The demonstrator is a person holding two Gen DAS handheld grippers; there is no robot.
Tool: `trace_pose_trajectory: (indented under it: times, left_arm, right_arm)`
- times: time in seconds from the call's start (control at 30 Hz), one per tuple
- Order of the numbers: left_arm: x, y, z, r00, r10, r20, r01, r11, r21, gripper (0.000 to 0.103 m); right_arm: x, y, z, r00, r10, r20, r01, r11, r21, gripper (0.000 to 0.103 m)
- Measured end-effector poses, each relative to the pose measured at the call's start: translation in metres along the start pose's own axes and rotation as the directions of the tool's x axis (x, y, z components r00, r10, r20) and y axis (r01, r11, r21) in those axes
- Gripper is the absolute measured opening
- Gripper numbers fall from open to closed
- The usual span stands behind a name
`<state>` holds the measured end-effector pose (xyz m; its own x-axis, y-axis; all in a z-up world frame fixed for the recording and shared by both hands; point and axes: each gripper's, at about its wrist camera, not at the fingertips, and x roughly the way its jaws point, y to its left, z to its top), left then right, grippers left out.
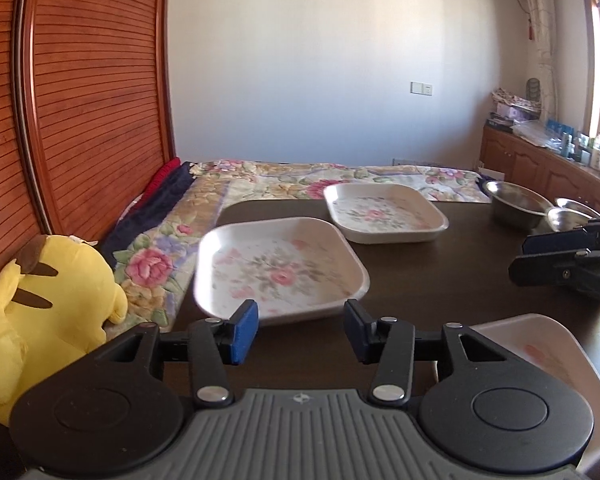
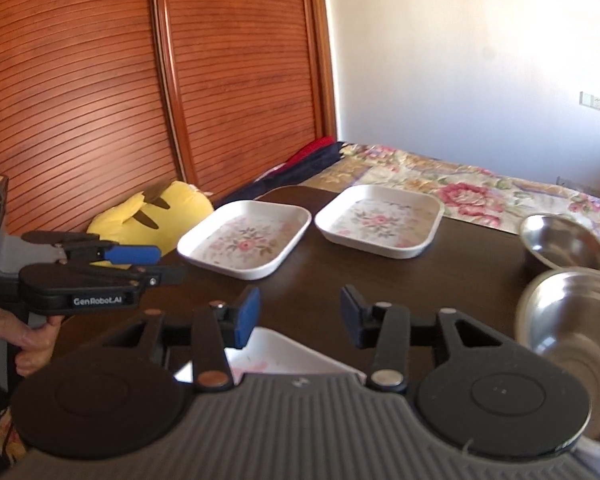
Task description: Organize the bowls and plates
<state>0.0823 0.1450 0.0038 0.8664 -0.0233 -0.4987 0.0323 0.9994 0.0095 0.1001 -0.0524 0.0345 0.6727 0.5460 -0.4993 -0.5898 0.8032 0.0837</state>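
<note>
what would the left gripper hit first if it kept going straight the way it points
Most likely the nearer floral square plate: it lies directly ahead of the open left gripper, with its near rim showing between the fingertips. Depth is hard to judge in the fisheye view, so the dark table might come first.

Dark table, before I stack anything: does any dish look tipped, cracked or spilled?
Nothing stands out. The two white square floral plates sit flat and apart on the dark wooden table; the steel bowls stand upright, empty.

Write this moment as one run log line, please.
left gripper: open, empty | right gripper: open, empty | square plates: unstacked on table | steel bowls: unstacked
</note>
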Motion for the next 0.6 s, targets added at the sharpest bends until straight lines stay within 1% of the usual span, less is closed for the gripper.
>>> trace_pose_trajectory:
  times: [0.33, 0.6]
  left_arm:
    - [0.035, 0.042, 0.02, 0.999, 0.04, -0.018, -0.04, 0.999, -0.017, 0.051]
    - [0.064, 0.062, 0.026, 0.999, 0.027, -0.046, -0.029, 0.999, -0.036, 0.051]
  right_arm:
    - [0.052, 0.005, 0.026, 0.997, 0.051, -0.062, -0.052, 0.999, -0.016, 0.047]
    - [0.088, 0.001, 0.039, 0.99, 0.076, -0.117, -0.072, 0.997, 0.032, 0.047]
